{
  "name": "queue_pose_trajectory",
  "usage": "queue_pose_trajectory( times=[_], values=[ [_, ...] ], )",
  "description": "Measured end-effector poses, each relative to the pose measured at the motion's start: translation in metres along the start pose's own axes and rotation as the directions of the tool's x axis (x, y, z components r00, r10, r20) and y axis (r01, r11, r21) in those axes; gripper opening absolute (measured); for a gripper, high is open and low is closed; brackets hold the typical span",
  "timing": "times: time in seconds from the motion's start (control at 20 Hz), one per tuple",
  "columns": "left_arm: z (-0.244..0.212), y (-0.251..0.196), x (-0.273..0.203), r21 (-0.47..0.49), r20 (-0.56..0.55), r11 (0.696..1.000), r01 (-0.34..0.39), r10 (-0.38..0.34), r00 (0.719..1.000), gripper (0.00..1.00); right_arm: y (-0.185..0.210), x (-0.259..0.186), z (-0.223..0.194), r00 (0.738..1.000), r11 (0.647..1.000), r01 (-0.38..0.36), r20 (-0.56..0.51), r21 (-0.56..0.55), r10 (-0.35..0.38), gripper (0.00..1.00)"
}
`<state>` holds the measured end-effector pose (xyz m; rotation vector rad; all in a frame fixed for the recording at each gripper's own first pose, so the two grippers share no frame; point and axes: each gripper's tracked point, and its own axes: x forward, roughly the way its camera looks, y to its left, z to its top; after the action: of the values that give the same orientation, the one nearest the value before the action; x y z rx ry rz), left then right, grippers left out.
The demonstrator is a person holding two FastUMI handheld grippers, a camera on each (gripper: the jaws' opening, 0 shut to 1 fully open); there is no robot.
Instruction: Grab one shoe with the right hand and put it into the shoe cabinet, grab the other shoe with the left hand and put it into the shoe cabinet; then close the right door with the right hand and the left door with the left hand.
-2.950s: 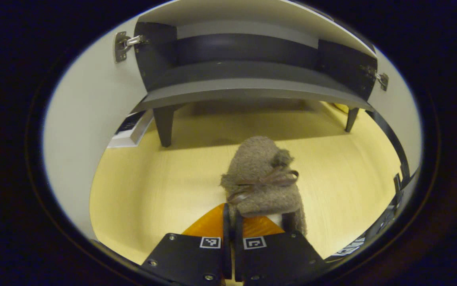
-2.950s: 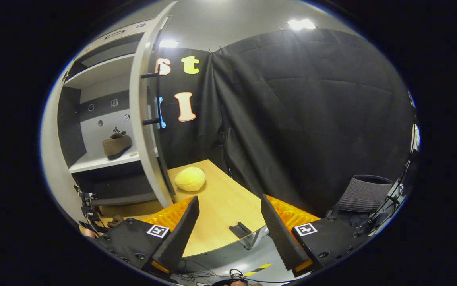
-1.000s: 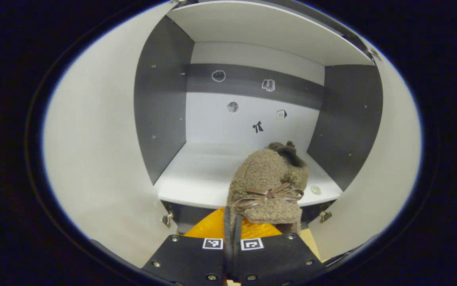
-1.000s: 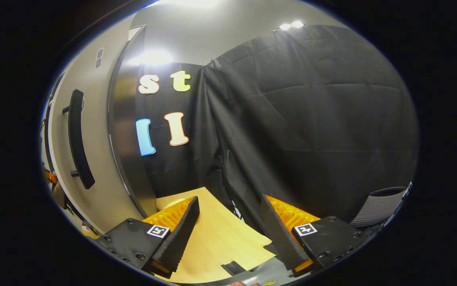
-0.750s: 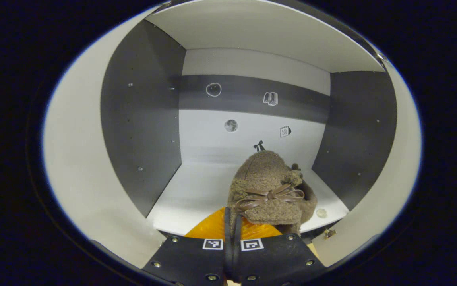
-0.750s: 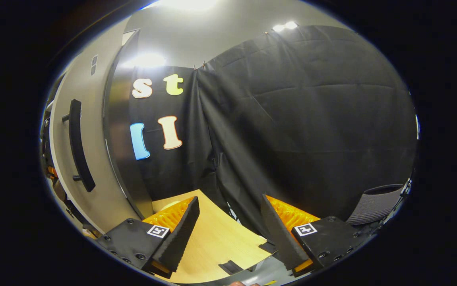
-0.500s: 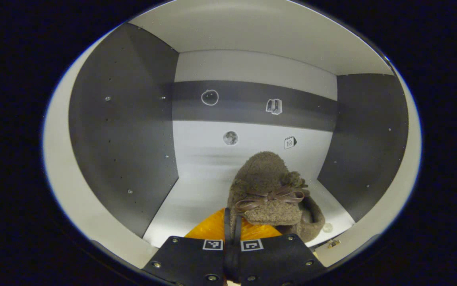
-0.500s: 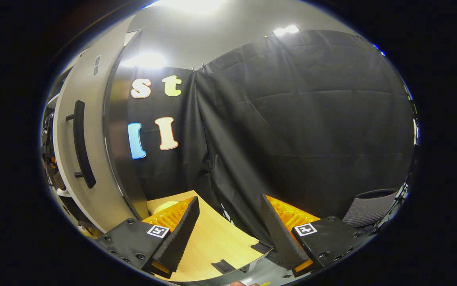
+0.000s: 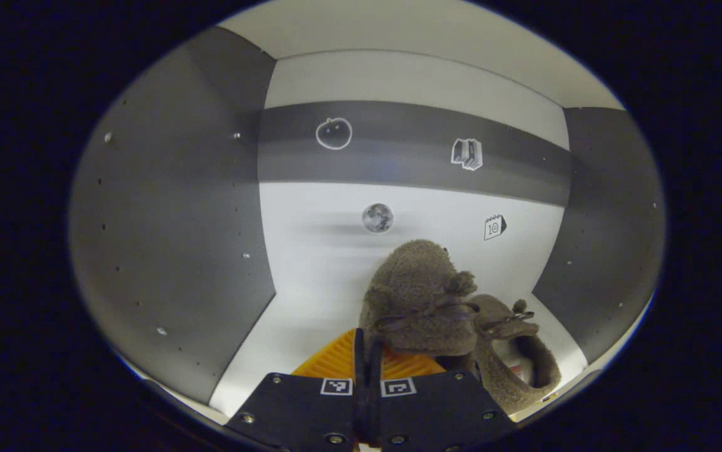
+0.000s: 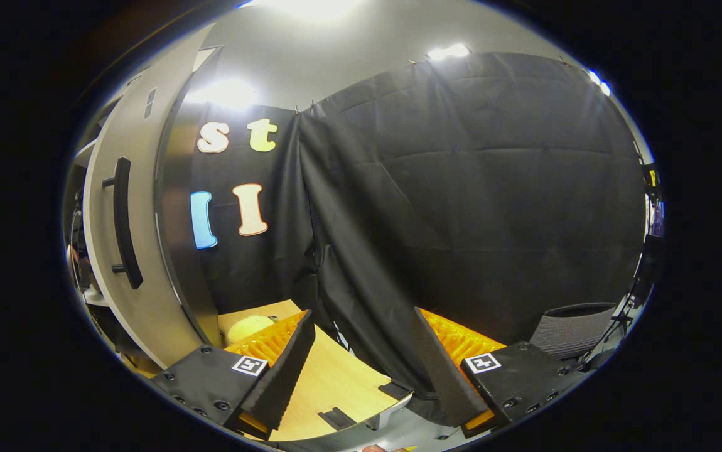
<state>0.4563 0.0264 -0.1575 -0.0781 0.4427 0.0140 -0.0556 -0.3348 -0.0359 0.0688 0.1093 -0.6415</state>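
Two hand-held grippers, each with black blocks and ribbed orange backing
The left gripper and right gripper each carry two black blocks with silver screws and a small square black-and-white marker per block; the right one's fingers have finely ridged inner faces

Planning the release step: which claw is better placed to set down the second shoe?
Left. The left claw is shut on the shoe inside the cabinet, beside the other shoe. The right claw is open, outside by the door.
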Motion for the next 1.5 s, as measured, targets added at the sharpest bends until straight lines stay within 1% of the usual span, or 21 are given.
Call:
queue_pose_trajectory(
  times=[0.05,0.15,0.2,0.25,0.3,0.35,0.4,0.45,0.55,0.6,0.7,0.75,0.85,0.9,0.95,1.05,1.2,1.4,1.5],
  values=[
    [-0.005,0.003,0.004,0.0,-0.014,1.0,-0.006,0.006,1.0,0.01,0.001,0.001,0.0,1.0,1.0,0.0,0.001,0.005,0.0,0.92],
    [-0.011,0.006,0.007,0.025,-0.017,0.999,-0.022,0.023,1.0,0.01,0.003,0.001,-0.001,1.0,1.0,-0.003,0.002,0.01,0.003,0.93],
    [-0.015,0.006,0.008,0.047,-0.029,0.999,-0.021,0.022,0.999,0.01,0.005,0.003,-0.002,1.0,1.0,-0.012,0.001,0.01,0.012,0.98],
    [-0.019,0.004,0.007,0.069,-0.046,0.998,-0.013,0.016,0.999,0.02,0.009,0.005,-0.003,1.0,1.0,-0.024,-0.002,0.009,0.024,0.98],
    [-0.025,0.003,0.007,0.092,-0.068,0.996,-0.01,0.016,0.998,0.08,0.012,0.007,-0.003,0.999,0.999,-0.036,-0.005,0.006,0.036,0.98],
    [-0.027,0.004,0.004,0.112,-0.074,0.994,-0.012,0.021,0.997,0.08,0.015,0.008,-0.004,0.999,0.999,-0.048,-0.006,0.003,0.048,0.98],
    [-0.029,0.0,0.002,0.131,-0.075,0.991,0.006,0.004,0.997,0.1,0.017,0.008,-0.003,0.998,0.998,-0.06,-0.004,0.001,0.06,0.98],
    [-0.025,0.006,-0.006,0.161,-0.061,0.987,-0.017,0.027,0.998,0.25,0.02,0.01,-0.002,0.997,0.997,-0.071,-0.001,0.002,0.071,0.98],
    [-0.012,0.026,-0.021,0.208,-0.012,0.973,-0.097,0.102,0.995,0.55,0.029,0.014,0.005,0.995,0.995,-0.099,0.007,0.01,0.099,0.98],
    [-0.007,0.028,-0.037,0.195,0.008,0.975,-0.105,0.106,0.994,0.7,0.033,0.016,0.01,0.993,0.993,-0.114,0.014,0.015,0.114,0.98],
    [-0.003,0.02,-0.066,0.13,0.044,0.989,-0.065,0.059,0.997,1.0,0.041,0.022,0.018,0.989,0.989,-0.143,0.025,0.022,0.143,0.98],
    [-0.001,0.017,-0.081,0.105,0.061,0.993,-0.046,0.04,0.997,1.0,0.046,0.025,0.022,0.987,0.987,-0.16,0.03,0.026,0.159,0.98],
    [0.002,0.014,-0.116,0.076,0.11,0.996,-0.036,0.028,0.994,1.0,0.057,0.029,0.033,0.98,0.98,-0.195,0.04,0.038,0.194,0.98],
    [0.004,0.011,-0.135,0.071,0.141,0.997,-0.028,0.017,0.99,0.94,0.062,0.033,0.04,0.977,0.976,-0.212,0.047,0.045,0.21,0.98],
    [0.009,0.007,-0.152,0.071,0.185,0.997,-0.017,0.003,0.983,1.0,0.067,0.036,0.046,0.973,0.972,-0.228,0.056,0.048,0.225,0.98],
    [0.015,0.0,-0.185,0.081,0.267,0.997,-0.001,-0.02,0.964,1.0,0.078,0.042,0.057,0.964,0.965,-0.259,0.074,0.046,0.255,0.98],
    [0.009,-0.004,-0.229,0.091,0.343,0.995,-0.032,-0.001,0.939,1.0,0.095,0.048,0.07,0.948,0.95,-0.31,0.084,0.041,0.306,0.98],
    [-0.003,-0.014,-0.278,0.026,0.407,0.999,-0.019,0.006,0.913,1.0,0.12,0.054,0.087,0.922,0.925,-0.38,0.099,0.026,0.375,0.98],
    [-0.009,-0.009,-0.293,0.012,0.436,0.999,-0.045,0.035,0.899,1.0,0.134,0.055,0.092,0.902,0.906,-0.422,0.106,0.025,0.418,0.98]
  ],
)
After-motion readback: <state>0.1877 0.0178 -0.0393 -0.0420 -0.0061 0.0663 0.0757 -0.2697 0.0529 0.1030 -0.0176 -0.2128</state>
